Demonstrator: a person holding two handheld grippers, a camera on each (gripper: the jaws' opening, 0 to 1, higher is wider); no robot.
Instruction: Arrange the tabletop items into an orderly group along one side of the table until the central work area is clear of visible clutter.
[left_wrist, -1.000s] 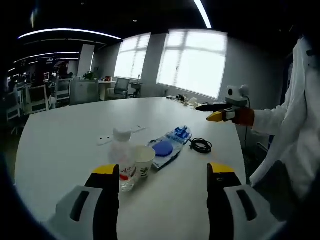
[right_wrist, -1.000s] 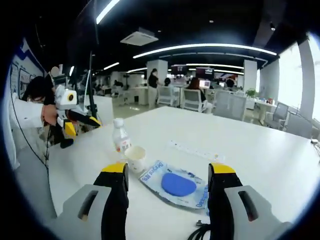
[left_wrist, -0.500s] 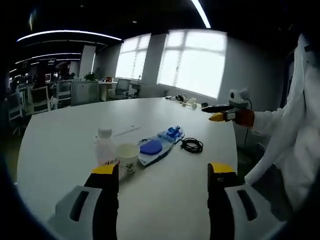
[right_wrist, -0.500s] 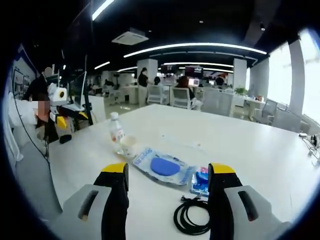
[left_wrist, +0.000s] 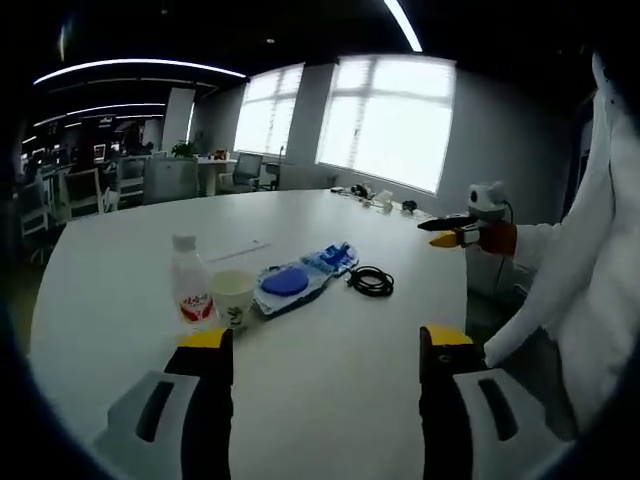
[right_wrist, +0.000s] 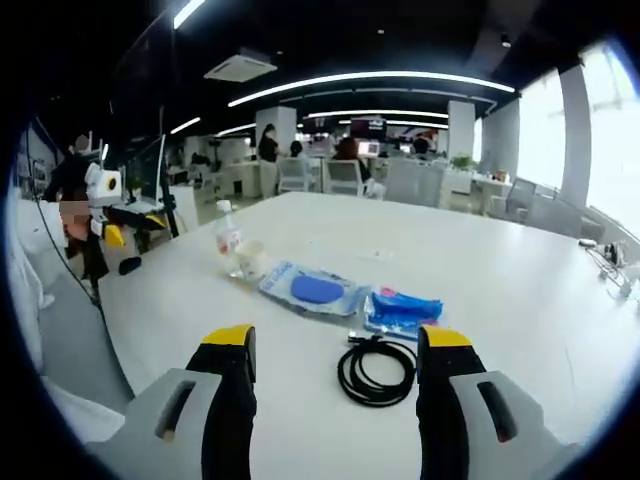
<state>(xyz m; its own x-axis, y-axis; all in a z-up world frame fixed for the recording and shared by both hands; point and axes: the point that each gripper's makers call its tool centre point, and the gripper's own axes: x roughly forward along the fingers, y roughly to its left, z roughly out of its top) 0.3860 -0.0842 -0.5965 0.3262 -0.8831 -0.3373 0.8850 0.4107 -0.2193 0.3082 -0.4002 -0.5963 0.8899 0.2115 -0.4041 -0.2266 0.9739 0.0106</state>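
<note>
On the white round table (left_wrist: 330, 350) stand a small clear bottle (left_wrist: 188, 292) with a red label and a paper cup (left_wrist: 233, 297) beside it. A clear packet with a blue disc (left_wrist: 285, 283), a blue wrapped pack (left_wrist: 333, 258) and a coiled black cable (left_wrist: 371, 283) lie to their right. My left gripper (left_wrist: 325, 345) is open, well short of them. In the right gripper view the bottle (right_wrist: 227, 237), cup (right_wrist: 250, 259), disc packet (right_wrist: 312, 290), blue pack (right_wrist: 402, 309) and cable (right_wrist: 376, 369) lie ahead of my open right gripper (right_wrist: 335, 342), the cable nearest. The right gripper (left_wrist: 455, 232) also shows at the right of the left gripper view.
A thin white strip (left_wrist: 240, 246) lies beyond the cup. Small items (left_wrist: 378, 198) sit at the table's far edge near the windows. A person's white sleeve (left_wrist: 590, 270) stands at the right. Office desks, chairs and people (right_wrist: 330, 170) fill the background.
Both cameras have pulled back from the items. The bottle and cup now look smaller and farther off, and the cable has come into the right gripper view between the jaws.
</note>
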